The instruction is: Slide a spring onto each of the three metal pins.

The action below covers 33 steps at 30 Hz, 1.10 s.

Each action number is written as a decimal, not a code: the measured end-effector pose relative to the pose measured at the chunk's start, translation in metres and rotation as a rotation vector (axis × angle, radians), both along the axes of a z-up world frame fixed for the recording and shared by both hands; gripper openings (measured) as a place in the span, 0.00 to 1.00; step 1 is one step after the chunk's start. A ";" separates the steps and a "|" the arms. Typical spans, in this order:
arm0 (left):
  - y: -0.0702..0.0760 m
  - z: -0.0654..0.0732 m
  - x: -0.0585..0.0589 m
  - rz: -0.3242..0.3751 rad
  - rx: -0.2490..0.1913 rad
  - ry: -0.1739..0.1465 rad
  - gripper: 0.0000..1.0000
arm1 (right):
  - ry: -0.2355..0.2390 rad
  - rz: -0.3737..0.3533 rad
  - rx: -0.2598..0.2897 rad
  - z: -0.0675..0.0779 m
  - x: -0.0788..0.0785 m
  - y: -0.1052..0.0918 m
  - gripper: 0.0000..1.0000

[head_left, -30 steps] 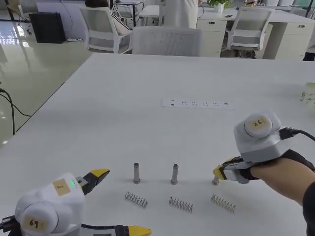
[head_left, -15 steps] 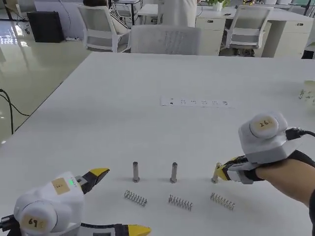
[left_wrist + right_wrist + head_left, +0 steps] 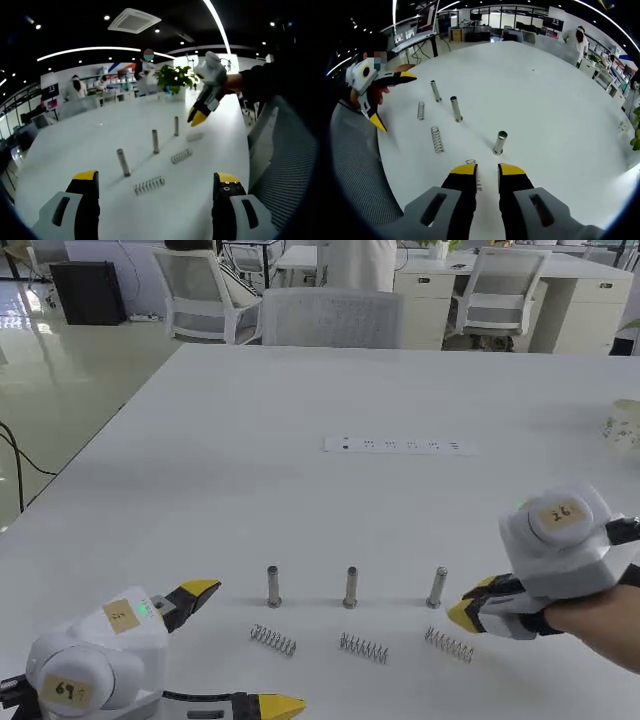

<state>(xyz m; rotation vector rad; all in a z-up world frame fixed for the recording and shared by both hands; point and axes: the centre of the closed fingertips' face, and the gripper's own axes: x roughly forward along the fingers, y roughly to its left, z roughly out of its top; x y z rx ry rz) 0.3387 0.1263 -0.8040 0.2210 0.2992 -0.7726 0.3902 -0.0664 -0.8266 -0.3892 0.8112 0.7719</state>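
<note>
Three upright metal pins stand in a row on the white table: left pin (image 3: pixel 273 586), middle pin (image 3: pixel 350 587), right pin (image 3: pixel 438 586). A spring lies in front of each: left spring (image 3: pixel 273 640), middle spring (image 3: pixel 363 647), right spring (image 3: pixel 448 644). My left gripper (image 3: pixel 240 648) sits wide open at the near left, short of the left spring (image 3: pixel 149 185). My right gripper (image 3: pixel 468 612) hovers just right of the right spring, jaws a narrow gap apart and holding nothing. That spring (image 3: pixel 474 175) lies below the gap between its tips, with the right pin (image 3: pixel 500 142) just beyond.
A white power strip (image 3: pixel 398 446) lies flat mid-table, beyond the pins. A pale object (image 3: pixel 625 425) sits at the table's right edge. Office chairs (image 3: pixel 335 320) stand at the far edge. The table (image 3: pixel 300 500) is bare between pins and strip.
My right gripper has drawn back from the right pin toward the near right, and the pin now stands in full sight. The left gripper has stayed put.
</note>
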 end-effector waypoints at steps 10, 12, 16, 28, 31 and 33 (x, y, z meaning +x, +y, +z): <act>0.000 0.000 0.000 -0.001 -0.002 -0.001 0.91 | 0.068 0.062 -0.035 -0.020 -0.021 -0.002 0.14; 0.000 0.000 0.000 -0.001 -0.002 -0.002 0.91 | 0.072 0.070 -0.045 -0.023 -0.022 -0.002 0.14; 0.000 0.001 0.000 0.000 -0.004 -0.003 0.91 | 0.085 0.082 -0.067 -0.029 -0.024 -0.004 0.13; 0.001 0.001 0.001 0.005 -0.012 -0.002 0.91 | 0.104 0.104 -0.089 -0.035 -0.028 -0.004 0.12; 0.001 0.001 0.001 0.005 -0.013 -0.001 0.91 | 0.102 0.108 -0.095 -0.037 -0.027 -0.005 0.11; 0.001 0.001 0.001 0.005 -0.014 0.000 0.91 | 0.104 0.111 -0.100 -0.038 -0.028 -0.005 0.11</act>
